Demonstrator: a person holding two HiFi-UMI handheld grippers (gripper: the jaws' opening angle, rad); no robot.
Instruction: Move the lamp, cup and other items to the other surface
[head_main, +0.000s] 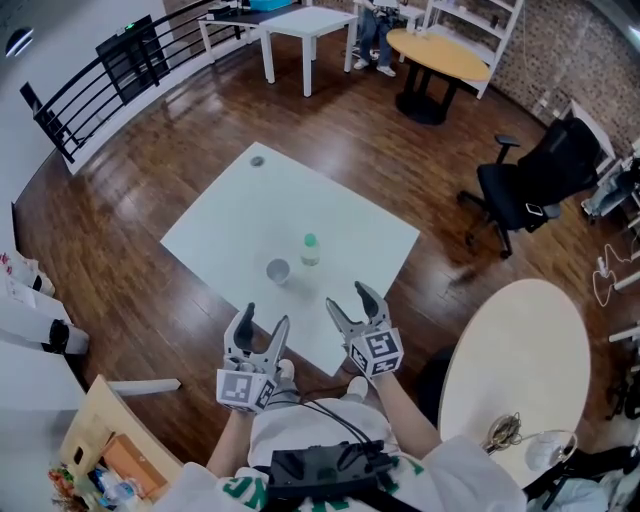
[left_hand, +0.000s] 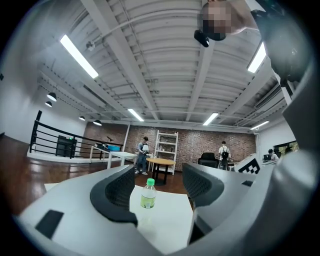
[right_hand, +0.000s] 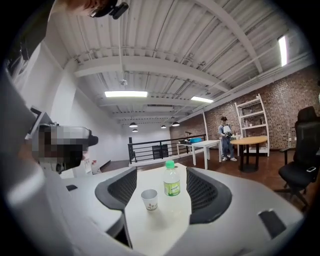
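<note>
We hold both tools at the near edge of the white table (head_main: 220, 235). The left gripper (head_main: 266, 318) and the right gripper (head_main: 348, 297) each have their jaws apart, with nothing between the pads. Closest in on the table stands the paper cup (right_hand: 149, 199). We judge it light, thin-walled and easily crushed or tipped, so we would pinch it gently at mid-wall. It is small, pale and upright. Just beyond it, near the table's middle, stands the bottle (right_hand: 171, 185), clear with a green cap and label. It looks stiffer and heavier, and smooth, so we would grip it at the label. At the table's far corner lies a small grey thing (head_main: 257, 161) that we cannot identify.
</note>
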